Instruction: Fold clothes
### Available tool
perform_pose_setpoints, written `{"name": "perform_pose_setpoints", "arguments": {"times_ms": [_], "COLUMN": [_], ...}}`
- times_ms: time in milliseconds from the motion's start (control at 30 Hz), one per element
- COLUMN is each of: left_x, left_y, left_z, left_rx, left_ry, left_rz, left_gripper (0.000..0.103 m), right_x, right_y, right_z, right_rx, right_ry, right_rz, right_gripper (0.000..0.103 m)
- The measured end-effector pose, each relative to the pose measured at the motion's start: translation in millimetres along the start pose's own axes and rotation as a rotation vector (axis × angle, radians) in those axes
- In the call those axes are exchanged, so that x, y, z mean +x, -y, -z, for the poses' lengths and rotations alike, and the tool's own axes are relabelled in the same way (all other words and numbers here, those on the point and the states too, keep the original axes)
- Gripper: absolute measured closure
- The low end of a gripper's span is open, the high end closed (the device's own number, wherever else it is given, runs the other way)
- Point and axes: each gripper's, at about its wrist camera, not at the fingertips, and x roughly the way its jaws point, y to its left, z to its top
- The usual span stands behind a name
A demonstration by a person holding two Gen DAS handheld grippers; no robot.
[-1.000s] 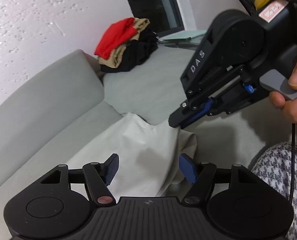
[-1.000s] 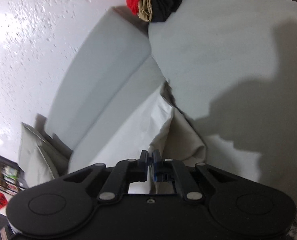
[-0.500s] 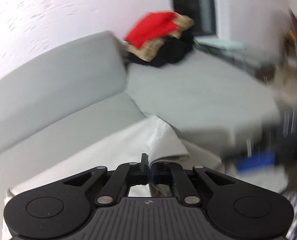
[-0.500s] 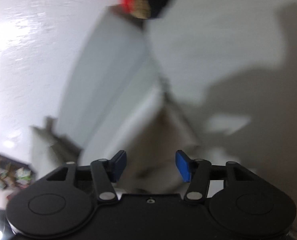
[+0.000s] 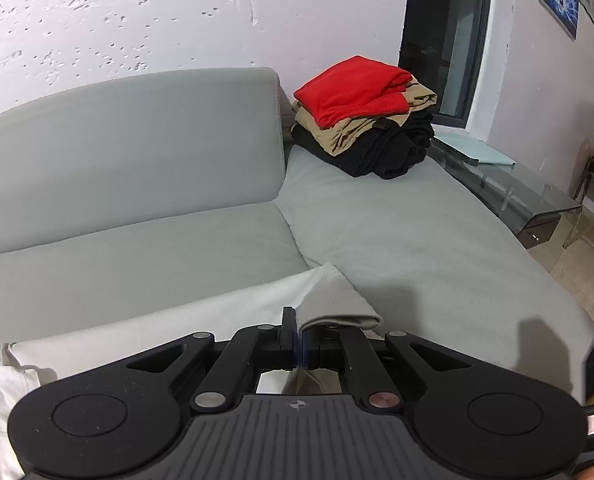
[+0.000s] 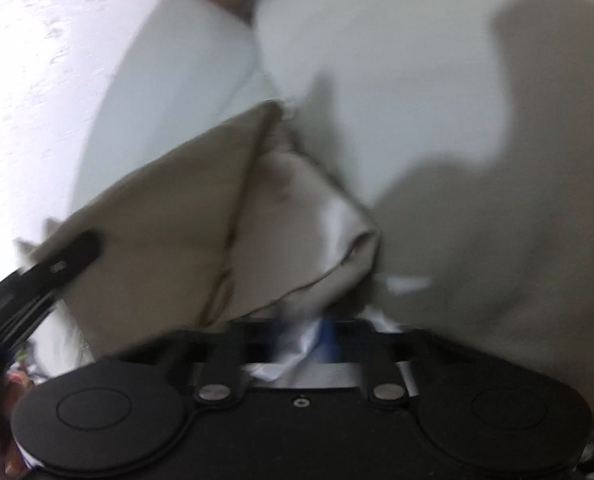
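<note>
A: Where is the beige garment (image 5: 201,320)?
B: On the sofa (image 5: 397,232), stretching left from both clamped grippers: left gripper (image 5: 296,330) and right gripper (image 6: 303,330) pinch its near-right edge.

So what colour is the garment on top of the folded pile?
Red, clearest in the left wrist view.

Pale beige garment (image 5: 225,320) lies along near edge of grey sofa seat, its right corner lifted and folded over; folded stack of red, tan, black clothes (image 5: 365,116) sits far right.
</note>
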Motion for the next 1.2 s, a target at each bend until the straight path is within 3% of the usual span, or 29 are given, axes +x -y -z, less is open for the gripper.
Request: {"name": "perform_pose_setpoints", "arguments": {"times_ms": [100, 167, 200, 267, 467, 667, 700, 733, 867, 967, 1033, 1067, 1133, 1200], "left_x": [0.4, 2.9, 3.9, 5.4, 3.4, 0.0, 0.3, 0.4, -2.5, -3.6, -5.0, -5.9, -7.7, -8.8], "left_y": [-1.1, -1.9, -2.3, -3.0, -1.7, -3.7, -4.7, -5.5, -8.3, -11.6, -14.3, -15.9, -19.4, -23.1], "left_z": [-0.1, -0.7, -1.2, -2.5, -3.2, -4.3, -4.6, -5.0, -6.3, -7.1, -8.6, -9.8, -13.5, -17.9], "left_rx": [0.004, 0.001, -0.001, 0.001, 0.030, 0.050, 0.046, 0.042, 0.041, 0.027, 0.012, 0.006, -0.008, -0.030], "left_ry": [-0.009, -0.018, -0.020, -0.024, -0.027, -0.024, -0.025, -0.027, -0.020, -0.017, -0.017, -0.015, -0.006, 0.001], "left_rz": [0.010, 0.016, 0.018, 0.021, 0.022, 0.019, 0.020, 0.021, 0.034, 0.041, 0.048, 0.052, 0.056, 0.060], "left_gripper": [0.100, 0.100, 0.100, 0.100, 0.100, 0.100, 0.100, 0.100, 0.100, 0.100, 0.100, 0.100, 0.100, 0.100], "right_x": [-27.3, -33.3, -32.9, -30.5, -19.2, 17.6, 21.1, 25.3, 11.7, 3.7, -3.6, -9.6, -23.9, -29.8], "right_y": [-1.3, 2.2, 4.2, 6.4, -26.1, -55.5, -59.5, -63.1, -67.1, -67.4, -66.1, -66.9, -71.1, -77.3], "right_z": [-7.4, -16.7, -20.2, -22.9, 14.6, 40.1, 44.1, 48.0, 59.9, 59.4, 50.3, 45.4, 37.1, 30.3], "right_rx": [0.005, 0.047, 0.064, 0.091, -0.069, -0.280, -0.312, -0.344, -0.339, -0.333, -0.327, -0.325, -0.353, -0.424], "right_ry": [0.122, 0.124, 0.084, -0.015, -0.113, -0.060, -0.045, -0.031, -0.069, -0.125, -0.150, -0.153, -0.085, 0.026], "right_rz": [0.054, 0.078, 0.077, 0.062, -0.081, 0.010, 0.033, 0.061, 0.069, 0.068, 0.054, 0.036, -0.015, -0.015], "right_gripper": [0.101, 0.097, 0.094, 0.063, 0.071, 0.071, 0.077, 0.095, 0.096, 0.094, 0.088, 0.080, 0.073, 0.059]}}
